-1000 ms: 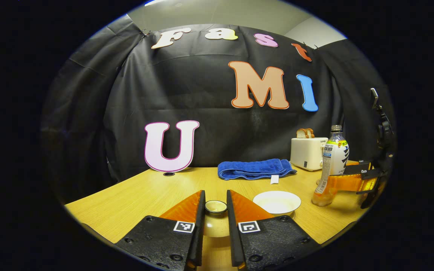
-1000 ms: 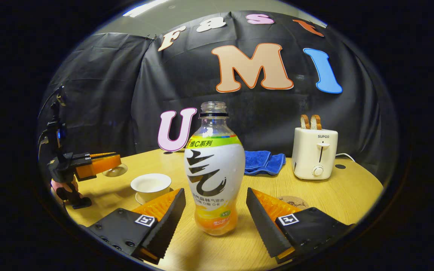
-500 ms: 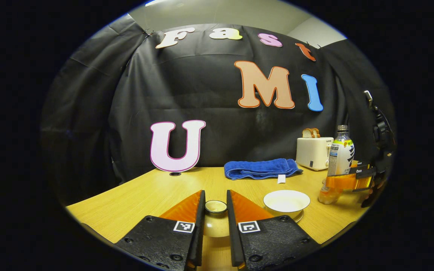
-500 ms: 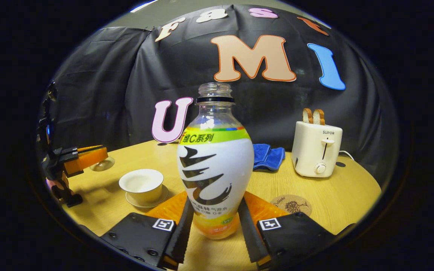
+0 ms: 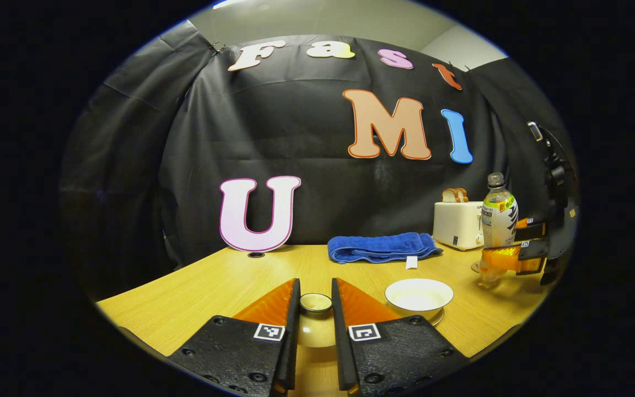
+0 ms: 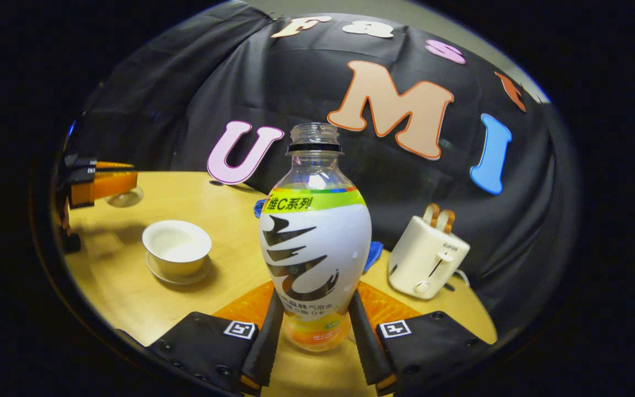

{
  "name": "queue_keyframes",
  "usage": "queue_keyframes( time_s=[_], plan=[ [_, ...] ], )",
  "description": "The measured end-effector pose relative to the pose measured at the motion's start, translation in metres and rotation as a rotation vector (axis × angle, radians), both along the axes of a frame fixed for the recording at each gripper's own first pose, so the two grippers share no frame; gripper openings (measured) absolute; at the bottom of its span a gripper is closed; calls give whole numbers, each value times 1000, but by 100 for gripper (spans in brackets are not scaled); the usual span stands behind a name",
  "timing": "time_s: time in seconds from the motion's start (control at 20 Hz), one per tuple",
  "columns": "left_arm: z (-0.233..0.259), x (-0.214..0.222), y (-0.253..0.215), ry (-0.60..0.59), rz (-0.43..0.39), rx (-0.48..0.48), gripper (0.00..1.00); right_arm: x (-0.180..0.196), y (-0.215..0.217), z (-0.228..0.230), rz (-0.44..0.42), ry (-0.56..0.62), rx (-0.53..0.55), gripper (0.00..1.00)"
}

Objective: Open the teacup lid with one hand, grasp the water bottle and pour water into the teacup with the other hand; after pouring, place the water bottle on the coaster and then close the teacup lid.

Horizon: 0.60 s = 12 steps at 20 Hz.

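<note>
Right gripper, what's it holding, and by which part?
The right gripper holds the water bottle, both fingers clamped on its lower body near the base, lifted off the table.

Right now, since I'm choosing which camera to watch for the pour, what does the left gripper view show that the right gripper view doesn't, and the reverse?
Left gripper view: the left hand-held gripper up close, shut on the teacup lid; the whole blue towel; and the right hand-held gripper seen side-on, clamping the water bottle.
Right gripper view: the bottle's uncapped neck close up, and the lever and dial on the front of the toaster.
Both: the uncovered teacup, bottle, toaster and wooden table.
</note>
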<state>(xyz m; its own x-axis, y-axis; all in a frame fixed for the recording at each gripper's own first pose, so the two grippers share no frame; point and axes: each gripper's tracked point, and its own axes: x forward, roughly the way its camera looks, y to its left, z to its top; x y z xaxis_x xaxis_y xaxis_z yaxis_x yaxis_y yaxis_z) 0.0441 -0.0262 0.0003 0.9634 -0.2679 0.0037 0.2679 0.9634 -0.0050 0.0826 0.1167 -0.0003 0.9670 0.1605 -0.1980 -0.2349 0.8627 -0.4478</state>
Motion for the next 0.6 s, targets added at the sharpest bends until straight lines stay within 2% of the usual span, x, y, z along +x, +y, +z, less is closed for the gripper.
queue_keyframes(
  time_s=[0.25, 0.6],
  plan=[
    [0, 1, -1, -1, -6, 0, 26, 9, -10, 28, -13, -149, -366, 66],
    [0, 1, -1, -1, -8, -2, 26, 17, 2, 26, 61, -270, -773, 66]
  ],
)
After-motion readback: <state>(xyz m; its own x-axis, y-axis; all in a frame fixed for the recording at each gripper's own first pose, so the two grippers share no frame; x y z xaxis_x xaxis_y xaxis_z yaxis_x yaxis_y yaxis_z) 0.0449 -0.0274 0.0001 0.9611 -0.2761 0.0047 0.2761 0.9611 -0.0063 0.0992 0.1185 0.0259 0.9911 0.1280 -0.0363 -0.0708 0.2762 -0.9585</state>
